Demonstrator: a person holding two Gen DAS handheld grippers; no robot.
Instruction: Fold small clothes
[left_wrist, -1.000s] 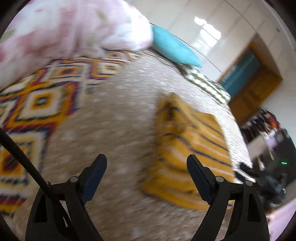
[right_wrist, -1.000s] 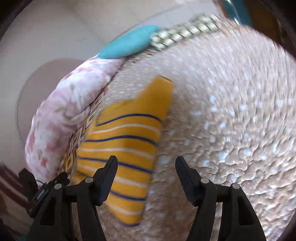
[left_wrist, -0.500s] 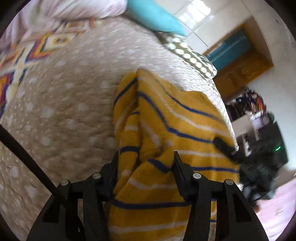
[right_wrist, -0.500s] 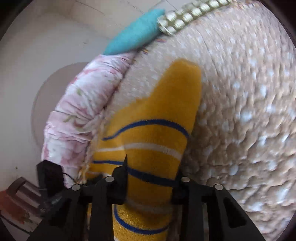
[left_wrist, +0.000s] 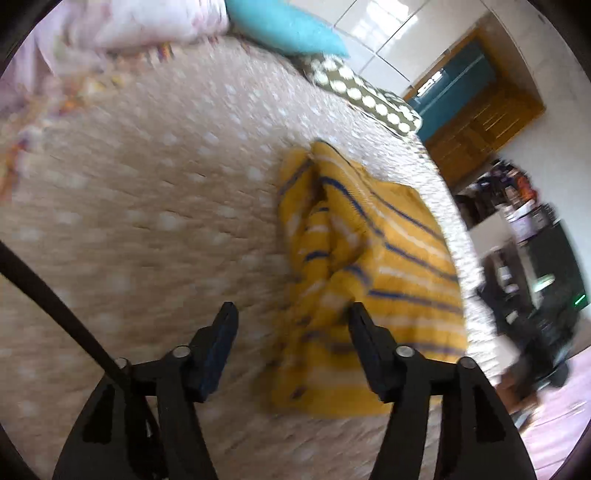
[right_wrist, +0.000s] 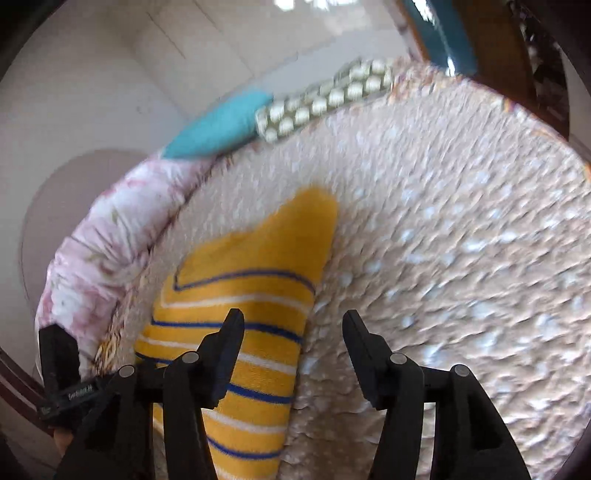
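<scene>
Yellow striped garment is lying on the speckled beige bedspread, partly folded, one side bunched in a ridge along its left edge in the left wrist view. Left gripper is sitting with jaws parted, having just been opening, nothing pinched; cloth is lying ahead and toward its right finger. Right gripper is likewise spread, just been opening, empty; garment is lying under its left finger, long axis running away from the fingers. The left looks nearer the bunched ridge, so it is likely taking the next grab.
</scene>
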